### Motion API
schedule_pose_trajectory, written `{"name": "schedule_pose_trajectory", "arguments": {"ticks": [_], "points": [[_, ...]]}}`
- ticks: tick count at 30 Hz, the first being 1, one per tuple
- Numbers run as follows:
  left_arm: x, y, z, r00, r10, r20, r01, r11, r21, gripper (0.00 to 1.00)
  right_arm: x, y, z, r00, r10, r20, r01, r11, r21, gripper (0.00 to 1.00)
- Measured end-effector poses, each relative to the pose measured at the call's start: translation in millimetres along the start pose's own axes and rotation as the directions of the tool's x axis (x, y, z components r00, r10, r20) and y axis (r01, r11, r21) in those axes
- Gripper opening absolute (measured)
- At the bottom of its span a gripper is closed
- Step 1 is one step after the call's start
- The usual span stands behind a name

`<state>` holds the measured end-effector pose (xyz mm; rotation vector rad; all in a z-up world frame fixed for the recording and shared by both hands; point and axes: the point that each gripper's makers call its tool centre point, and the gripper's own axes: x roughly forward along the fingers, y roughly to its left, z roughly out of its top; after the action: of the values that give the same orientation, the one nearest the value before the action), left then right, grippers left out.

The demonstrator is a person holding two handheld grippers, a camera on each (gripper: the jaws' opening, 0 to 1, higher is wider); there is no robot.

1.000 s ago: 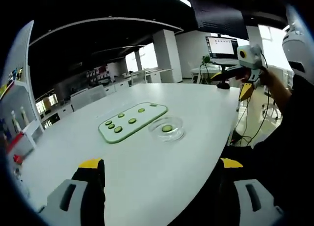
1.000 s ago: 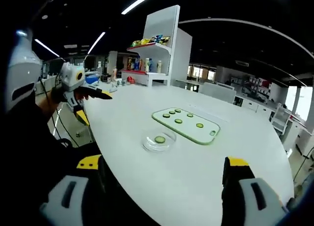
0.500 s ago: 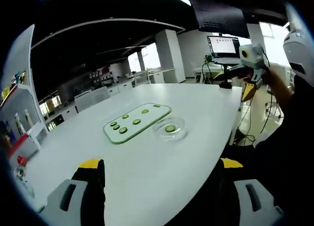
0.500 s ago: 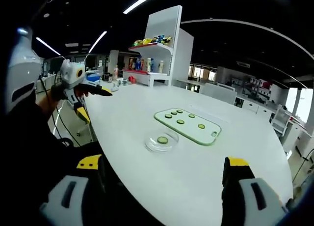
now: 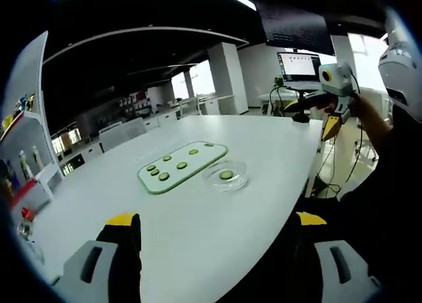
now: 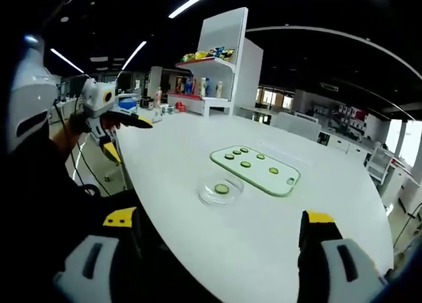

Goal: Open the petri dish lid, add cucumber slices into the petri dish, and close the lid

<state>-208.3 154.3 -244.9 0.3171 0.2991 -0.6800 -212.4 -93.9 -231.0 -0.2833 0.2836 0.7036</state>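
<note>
A clear petri dish (image 5: 226,176) (image 6: 221,190) stands on the white table (image 5: 86,204) with one cucumber slice inside; its lid looks to be on. Just behind it lies a pale green cutting board (image 5: 182,166) (image 6: 256,170) carrying several cucumber slices. My left gripper (image 5: 214,250) is held low near the table's front edge, well short of the dish, open and holding nothing. My right gripper (image 6: 221,250) hangs back the same way, jaws wide apart and empty. Each gripper also appears in the other's view, held up in a hand beside the table: right gripper (image 5: 330,95), left gripper (image 6: 109,112).
A white shelf unit (image 6: 214,66) with bottles and snack packs stands past the far end of the table. A lit screen (image 5: 298,64) sits on a desk behind. The person's dark clothing (image 6: 53,204) lies along the table's near edge.
Both views have drifted a little, so the dish and board sit slightly shifted in the picture. Dish, board and slices stay where they were; both grippers remain open.
</note>
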Motion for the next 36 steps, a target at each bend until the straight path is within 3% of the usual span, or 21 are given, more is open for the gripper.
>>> {"name": "schedule_pose_trajectory", "arguments": {"ticks": [36], "points": [[-1.9, -4.2, 4.7, 1.0, -0.013, 0.02, 0.013, 1.0, 0.005, 0.95, -1.9, 3.9, -5.2, 1.0, 0.01, -0.018, -0.01, 1.0, -0.008, 0.97]]}}
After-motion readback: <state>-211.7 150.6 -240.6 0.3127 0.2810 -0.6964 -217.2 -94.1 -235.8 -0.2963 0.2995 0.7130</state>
